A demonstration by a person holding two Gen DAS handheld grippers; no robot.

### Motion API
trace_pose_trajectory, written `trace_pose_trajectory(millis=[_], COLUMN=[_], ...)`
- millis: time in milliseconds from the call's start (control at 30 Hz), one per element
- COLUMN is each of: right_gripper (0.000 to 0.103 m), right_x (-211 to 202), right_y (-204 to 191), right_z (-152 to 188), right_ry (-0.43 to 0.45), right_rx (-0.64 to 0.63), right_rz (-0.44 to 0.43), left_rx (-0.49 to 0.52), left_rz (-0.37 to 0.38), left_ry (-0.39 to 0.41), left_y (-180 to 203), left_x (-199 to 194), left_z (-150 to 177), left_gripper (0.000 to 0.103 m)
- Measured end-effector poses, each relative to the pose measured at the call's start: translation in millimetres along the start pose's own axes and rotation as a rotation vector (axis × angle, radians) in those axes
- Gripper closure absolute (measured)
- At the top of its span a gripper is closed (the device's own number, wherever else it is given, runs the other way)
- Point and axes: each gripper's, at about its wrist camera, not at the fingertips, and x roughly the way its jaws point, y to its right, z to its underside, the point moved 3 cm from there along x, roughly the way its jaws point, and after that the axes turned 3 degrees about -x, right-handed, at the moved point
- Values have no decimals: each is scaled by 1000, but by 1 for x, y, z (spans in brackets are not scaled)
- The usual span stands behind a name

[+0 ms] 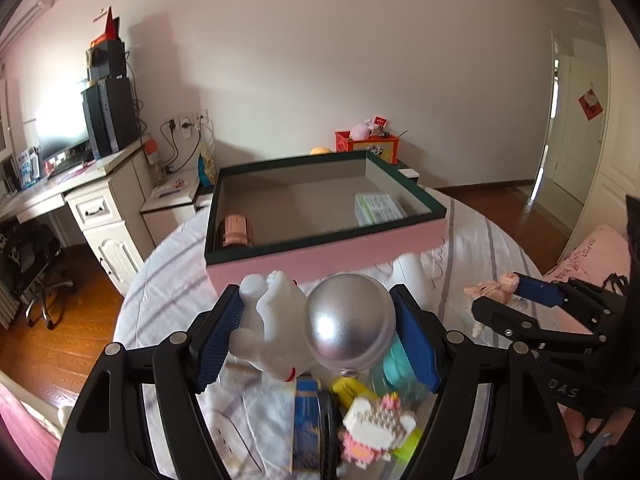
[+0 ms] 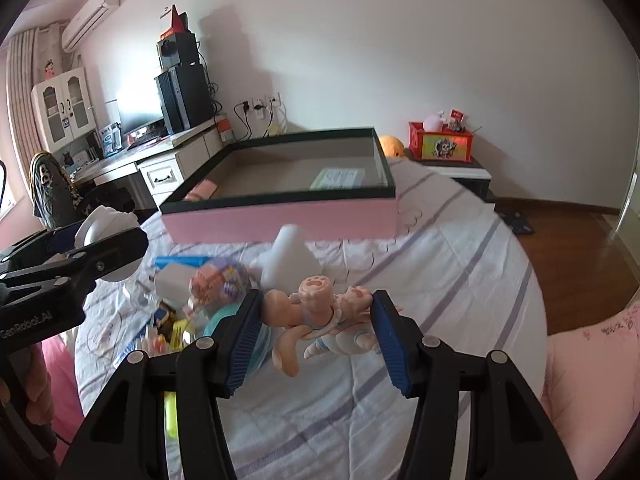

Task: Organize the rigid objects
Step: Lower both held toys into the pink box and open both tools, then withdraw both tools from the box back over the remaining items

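Observation:
My left gripper (image 1: 320, 332) is shut on a white astronaut figure with a silver helmet (image 1: 320, 324) and holds it above the bed, short of the pink box (image 1: 320, 252). My right gripper (image 2: 316, 328) is shut on a peach cat figurine (image 2: 320, 316), also held above the bed; it shows in the left wrist view (image 1: 492, 290) at the right. The box has a dark green rim and holds a brown cylinder (image 1: 236, 230) and a pale green packet (image 1: 378, 208).
A pile of small items lies on the striped sheet (image 2: 440, 280): a block-built pink and white figure (image 1: 376, 424), a blue tin (image 1: 308, 428), a yellow item (image 1: 352, 392), a white bottle (image 2: 290, 256). A desk (image 1: 80, 184) stands left, a red crate (image 1: 368, 144) behind.

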Motion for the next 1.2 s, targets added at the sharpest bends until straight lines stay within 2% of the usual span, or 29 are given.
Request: trace_pose_trajectory(millis=[200, 333, 433, 567, 733, 900, 1033, 1167, 1200], right_gripper=[46, 46, 46, 46, 46, 45, 44, 24, 23], right_x=[-9, 15, 47, 103, 154, 174, 164, 129, 118], right_y=[-5, -12, -15, -18, -15, -8, -6, -9, -10], right_z=[-50, -98, -122, -144, -144, -138, -136, -138, -137], right_ry=[85, 98, 57, -40, -147, -187, -169, -85, -60], right_rx=[-45, -65, -46, -16, 25, 47, 47, 18, 9], right_rz=[3, -19, -64, -104, -130, -131, -132, -95, -82], left_rx=[-12, -19, -24, -13, -6, 11, -5, -18, -24], left_rz=[-20, -31, -51, -79, -81, -101, -107, -135, -149], left_ry=[10, -25, -67, -152, -224, -236, -204, -121, -101], left_y=[-16, -31, -41, -51, -56, -54, -54, -53, -53], left_x=[25, 61, 95, 143, 179, 190, 177, 137, 125], left_z=[-40, -71, -87, -94, -91, -87, -87, -86, -85], left_gripper=[27, 27, 27, 27, 29, 28, 15, 11, 9])
